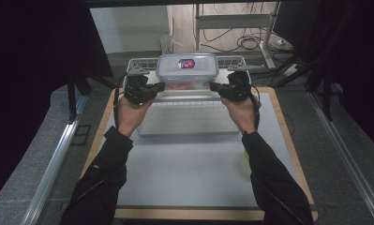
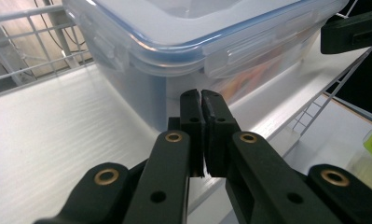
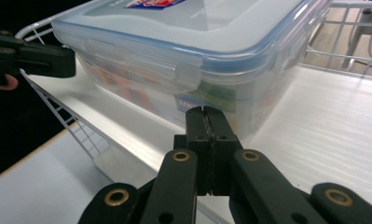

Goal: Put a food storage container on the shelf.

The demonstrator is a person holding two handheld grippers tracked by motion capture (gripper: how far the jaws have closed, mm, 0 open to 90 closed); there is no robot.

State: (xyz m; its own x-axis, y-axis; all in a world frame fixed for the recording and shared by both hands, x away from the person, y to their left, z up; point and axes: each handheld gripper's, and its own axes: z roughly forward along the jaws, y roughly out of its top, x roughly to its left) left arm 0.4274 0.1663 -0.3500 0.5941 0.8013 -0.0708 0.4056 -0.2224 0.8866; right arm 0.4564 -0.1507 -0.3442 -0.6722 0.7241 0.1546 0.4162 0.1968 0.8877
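At the far edge of the table (image 1: 189,154), the box (image 1: 187,70) sits on the white floor of the wire basket (image 1: 142,63), its long axis running across in front of you and its lid clipped down. Your left gripper (image 1: 160,86) comes at its left end and your right gripper (image 1: 214,87) at its right end, tips pointing inward at each other with the box between them. Both pairs of jaws are pressed together with nothing in them; in the left gripper view the gripper (image 2: 203,100) stands just short of the box (image 2: 197,42) wall, under the lid rim, and in the right gripper view the gripper (image 3: 205,114) is close against the wall by the label, though whether either tip touches the plastic I can't tell. Each hand is about equally near, so the likely job is a two-sided squeeze or lift. Mind the side clips above your tips and the low wire rail on the near side. A white tray (image 1: 184,119) lies on the table between your wrists, and something green (image 1: 246,154) peeks out beside your right sleeve.
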